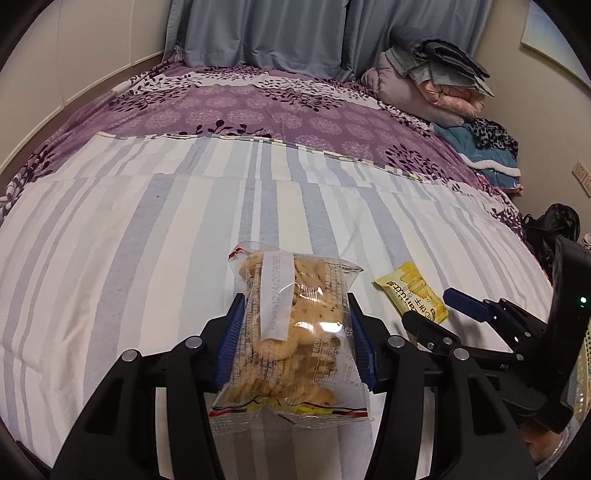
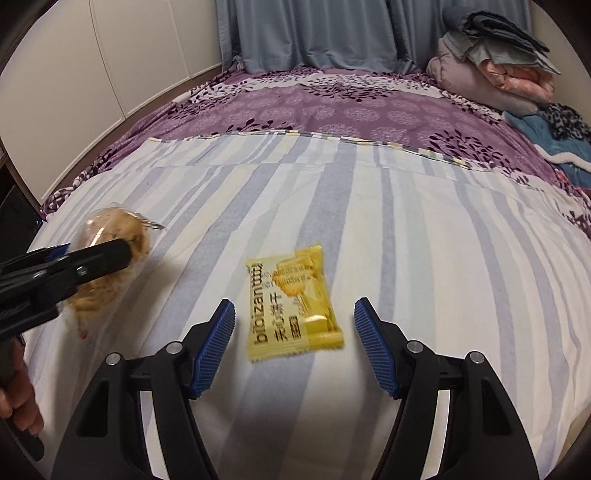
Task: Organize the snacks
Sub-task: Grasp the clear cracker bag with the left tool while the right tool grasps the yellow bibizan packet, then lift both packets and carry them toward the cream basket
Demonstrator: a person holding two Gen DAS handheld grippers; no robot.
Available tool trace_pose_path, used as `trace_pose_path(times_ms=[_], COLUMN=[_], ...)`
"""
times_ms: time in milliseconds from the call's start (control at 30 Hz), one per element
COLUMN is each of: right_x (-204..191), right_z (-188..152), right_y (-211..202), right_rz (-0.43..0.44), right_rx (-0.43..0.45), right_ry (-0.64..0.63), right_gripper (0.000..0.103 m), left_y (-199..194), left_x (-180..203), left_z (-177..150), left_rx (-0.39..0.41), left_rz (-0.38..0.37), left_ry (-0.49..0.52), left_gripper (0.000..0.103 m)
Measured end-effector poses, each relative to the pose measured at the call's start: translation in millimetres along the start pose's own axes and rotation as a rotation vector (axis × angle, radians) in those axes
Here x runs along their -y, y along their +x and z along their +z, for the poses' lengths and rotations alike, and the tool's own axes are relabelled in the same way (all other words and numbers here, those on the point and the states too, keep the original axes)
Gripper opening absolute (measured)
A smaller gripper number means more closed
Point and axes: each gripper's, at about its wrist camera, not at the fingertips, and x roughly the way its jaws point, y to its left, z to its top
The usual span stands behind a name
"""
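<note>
The left gripper (image 1: 295, 332) is clamped on a clear bag of biscuits (image 1: 291, 332), its blue ribbed pads (image 1: 231, 341) pressing the bag from both sides so that the plastic bulges between them; the bag hangs off the bed with its sealed end toward the camera. From the right wrist view the same bag (image 2: 107, 266) shows at the left, held up in the black fingers, with a person's hand (image 2: 20, 398) on the grip below. The right gripper (image 2: 295, 328) stands with its jaws spread and grasps nothing — the yellow snack packet (image 2: 295, 306) lies flat on the bed between the two blue pads (image 2: 216, 347), clear of both. In the left wrist view that packet (image 1: 413, 295) lies just right of the biscuit bag, with the right gripper's tips (image 1: 443, 314) at its near end. The surface is a bed under a blue-and-white striped sheet (image 2: 406, 240), laid over a purple floral cover (image 2: 332, 107). Grey-blue curtains (image 1: 266, 33) hang behind, and a pile of folded blankets (image 1: 432, 77) sits at the far right corner. The yellow packet reads "bibizan" with Chinese characters beside it; a white strip on the biscuit bag bears a printed number, partly legible as 2026 — the rest is too blurred to tell
</note>
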Motion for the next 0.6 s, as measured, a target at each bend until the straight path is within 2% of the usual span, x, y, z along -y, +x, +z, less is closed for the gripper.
trace_pose_path(times_ms=[100, 233, 600], right_x=[-4.3, -8.0, 0.1], right_z=[3.8, 3.8, -12.0], right_y=[9.0, 9.1, -21.1], right_rz=[-0.024, -0.065, -0.045], right_rx=[-0.014, -0.006, 0.015], right_ry=[-0.017, -0.049, -0.007], right_gripper=[0.062, 0.048, 0.046], left_y=[-4.1, -7.0, -19.4], left_x=[-3.9, -6.3, -0.5], left_z=[-2.1, -4.1, -8.8], left_rx=[0.0, 0.0, 0.008], left_rz=[0.002, 0.003, -0.001], left_ry=[-0.005, -0.01, -0.001], left_gripper=[0.053, 0.053, 0.053])
